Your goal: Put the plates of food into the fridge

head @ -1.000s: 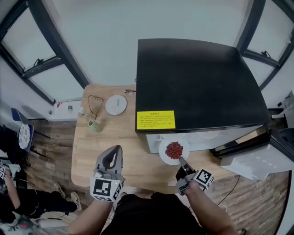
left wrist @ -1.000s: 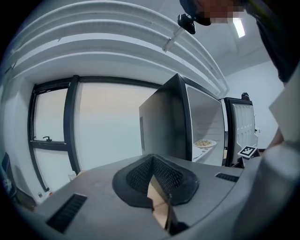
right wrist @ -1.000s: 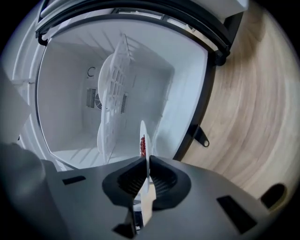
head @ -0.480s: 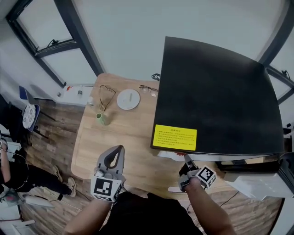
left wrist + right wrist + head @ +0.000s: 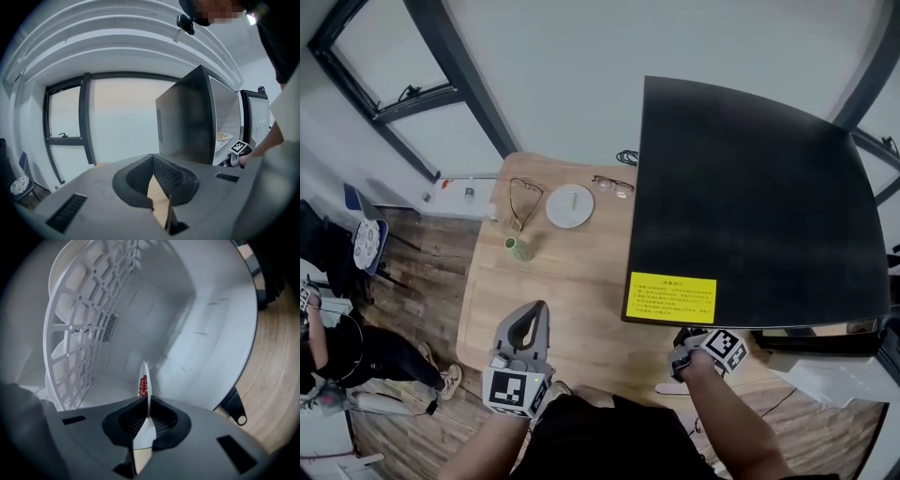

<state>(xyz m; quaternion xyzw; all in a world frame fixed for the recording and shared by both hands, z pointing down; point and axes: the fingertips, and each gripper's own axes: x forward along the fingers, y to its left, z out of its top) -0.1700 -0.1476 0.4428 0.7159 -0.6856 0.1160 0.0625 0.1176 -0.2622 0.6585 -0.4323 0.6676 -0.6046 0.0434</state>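
Observation:
My right gripper [image 5: 147,416] is shut on the near rim of a white plate [image 5: 147,380], which I see edge-on with red food [image 5: 143,386] on it. The plate is inside the fridge's white compartment [image 5: 187,333], beside a white grid shelf [image 5: 79,333]. In the head view only that gripper's marker cube [image 5: 722,349] shows, at the front edge of the black fridge top [image 5: 750,206]; the plate is hidden under it. My left gripper [image 5: 537,309] hangs shut and empty over the wooden table [image 5: 572,281]. From the left gripper view, another plate of food [image 5: 222,137] sits on a fridge shelf.
At the back of the table lie an empty white plate [image 5: 570,205], a green cup [image 5: 520,248] and two pairs of glasses [image 5: 522,202]. The open fridge door [image 5: 830,375] stands at the right. A person sits on the floor at far left [image 5: 337,347].
My right gripper has carried the plate of red food forward, from in front of the fridge into its compartment, so it is now hidden in the head view. The left gripper has stayed put.

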